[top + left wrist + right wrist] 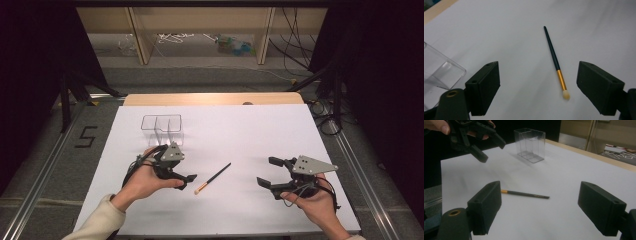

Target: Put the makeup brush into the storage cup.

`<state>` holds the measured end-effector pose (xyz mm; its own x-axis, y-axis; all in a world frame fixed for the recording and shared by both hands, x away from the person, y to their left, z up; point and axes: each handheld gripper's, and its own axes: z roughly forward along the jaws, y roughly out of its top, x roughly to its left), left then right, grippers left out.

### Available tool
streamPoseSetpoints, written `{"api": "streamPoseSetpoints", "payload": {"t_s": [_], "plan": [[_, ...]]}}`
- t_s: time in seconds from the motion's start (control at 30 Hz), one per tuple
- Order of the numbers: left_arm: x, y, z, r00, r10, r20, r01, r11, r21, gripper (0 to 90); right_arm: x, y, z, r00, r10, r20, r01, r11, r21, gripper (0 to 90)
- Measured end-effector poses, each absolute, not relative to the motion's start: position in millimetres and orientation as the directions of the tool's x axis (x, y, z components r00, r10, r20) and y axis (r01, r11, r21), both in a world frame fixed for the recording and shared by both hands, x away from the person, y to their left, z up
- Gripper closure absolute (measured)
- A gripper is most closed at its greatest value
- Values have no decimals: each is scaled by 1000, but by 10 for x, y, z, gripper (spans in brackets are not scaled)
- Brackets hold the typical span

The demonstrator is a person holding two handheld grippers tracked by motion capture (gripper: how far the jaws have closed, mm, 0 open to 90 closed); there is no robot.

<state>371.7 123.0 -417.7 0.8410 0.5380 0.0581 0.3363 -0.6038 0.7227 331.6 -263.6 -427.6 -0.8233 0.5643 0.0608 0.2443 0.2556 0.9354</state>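
A thin make-up brush (215, 176) with a dark handle, gold ferrule and pale tip lies on the white sheet between the two grippers. My left gripper (182, 167) is open just left of the brush's pale tip, a little above the sheet. In the left gripper view the brush (554, 57) lies ahead between the open jaws (537, 87), nearer the right one. My right gripper (267, 171) is open to the right of the brush, holding nothing. The right gripper view shows its jaws (539, 210) wide apart, the brush (524, 193) beyond them, and the left gripper (491, 148) farther off.
A clear plastic box with inner dividers (161, 129) stands on the white sheet (240, 125) just behind my left hand, also seen as the clear box (530, 145) and the clear box (439, 72). The wooden table edge (215, 98) runs along the back. Shelves with clutter stand beyond.
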Motion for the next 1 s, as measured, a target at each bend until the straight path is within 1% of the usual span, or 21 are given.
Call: {"api": "streamPoseSetpoints", "payload": {"t_s": [0.03, 0.07, 0.13, 0.27, 0.37, 0.43, 0.47, 0.57, 0.73, 0.77, 0.8, 0.9, 0.93, 1.0], "plan": [[3745, 1188, -4174, 843, 535, 63, 338, -615, 712, 185, 3316, -2636, -4276, -823, 564, 61, 244, 256, 935, 198], [3787, 1119, -4170, 847, 528, 60, 344, -630, 697, 189, 3331, -2639, -4280, -825, 563, 40, 220, 255, 941, 198], [3829, 1049, -4171, 859, 509, 57, 349, -662, 663, 182, 3332, -2639, -4280, -825, 563, 41, 220, 255, 942, 198], [3885, 928, -4181, 867, 494, 67, 345, -692, 634, 180, 3343, -2622, -4298, -827, 560, 43, 210, 238, 948, 200], [3927, 823, -4200, 876, 479, 59, 348, -710, 612, 182, 3340, -2617, -4298, -831, 555, 48, 214, 238, 947, 202], [3962, 753, -4218, 881, 470, 57, 348, -724, 595, 190, 3336, -2624, -4294, -826, 562, 46, 224, 252, 941, 202], [4007, 694, -4230, 893, 444, 75, 326, -753, 572, 197, 3336, -2624, -4294, -825, 563, 46, 226, 253, 941, 202], [4047, 595, -4280, 893, 447, 49, 347, -754, 558, 230, 3340, -2619, -4301, -825, 563, 47, 225, 250, 942, 203], [4103, 491, -4345, 901, 430, 56, 342, -784, 517, 277, 3333, -2638, -4287, -824, 565, 46, 239, 273, 932, 205], [4121, 445, -4382, 904, 424, 60, 342, -798, 497, 285, 3332, -2638, -4286, -825, 563, 51, 243, 272, 931, 205], [4128, 423, -4403, 904, 424, 53, 348, -802, 484, 289, 3347, -2621, -4303, -833, 551, 61, 231, 245, 942, 206], [4140, 383, -4434, 907, 419, 48, 352, -815, 461, 298, 3348, -2621, -4304, -834, 549, 62, 231, 245, 941, 206], [4147, 344, -4458, 906, 422, 39, 362, -819, 445, 304, 3333, -2638, -4287, -826, 562, 54, 247, 273, 930, 207], [4153, 328, -4464, 907, 419, 37, 363, -824, 436, 312, 3333, -2638, -4288, -826, 562, 51, 244, 274, 930, 207]]}}
